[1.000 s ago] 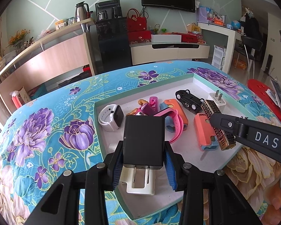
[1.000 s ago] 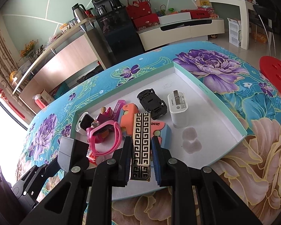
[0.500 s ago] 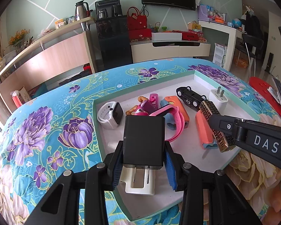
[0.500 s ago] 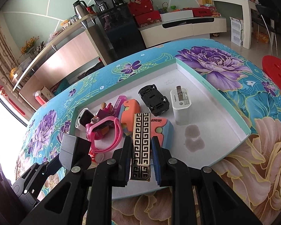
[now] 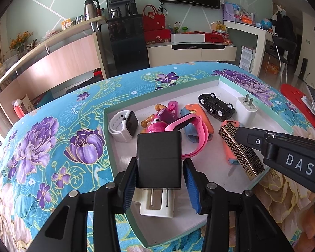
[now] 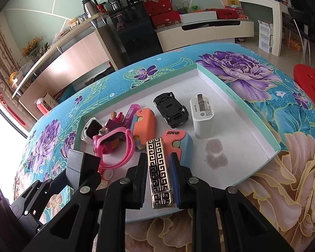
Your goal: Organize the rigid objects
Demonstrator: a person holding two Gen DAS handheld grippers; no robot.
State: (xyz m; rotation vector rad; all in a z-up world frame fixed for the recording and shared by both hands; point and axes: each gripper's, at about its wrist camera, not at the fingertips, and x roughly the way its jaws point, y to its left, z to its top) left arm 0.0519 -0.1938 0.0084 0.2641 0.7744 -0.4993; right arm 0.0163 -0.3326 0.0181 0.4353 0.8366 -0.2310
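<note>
Spreading apart just now, the jaws of the left gripper point(image 5: 159, 180) are standing a little clear of the black charger point(image 5: 159, 159) on its right side, where a slim gap is showing beside the blue pad point(image 5: 190, 187); on the left side I cannot tell whether the pad is touching. That charger is sitting upright on a white plug adapter point(image 5: 157, 206), prongs down, in the near left corner of the white tray point(image 5: 231, 79).

Pressing in from both sides, the jaws of the right gripper point(image 6: 160, 180) are pinching the gold-and-black patterned lighter point(image 6: 159, 172) over the tray's near edge. Just beyond the lighter an orange-and-blue case point(image 6: 177, 141) is lying on the tray floor. Toward the tray's far wall a black toy car point(image 6: 170, 110) is lying upside down, with a white charger point(image 6: 202, 118) just beside it nearer the right wall. Along the tray's left wall a white smartwatch point(image 5: 124, 125) is sitting, and a pink watch point(image 5: 191, 132) is lying between it and the case. Under the tray a flowered cloth point(image 5: 52, 130) is covering the table.
</note>
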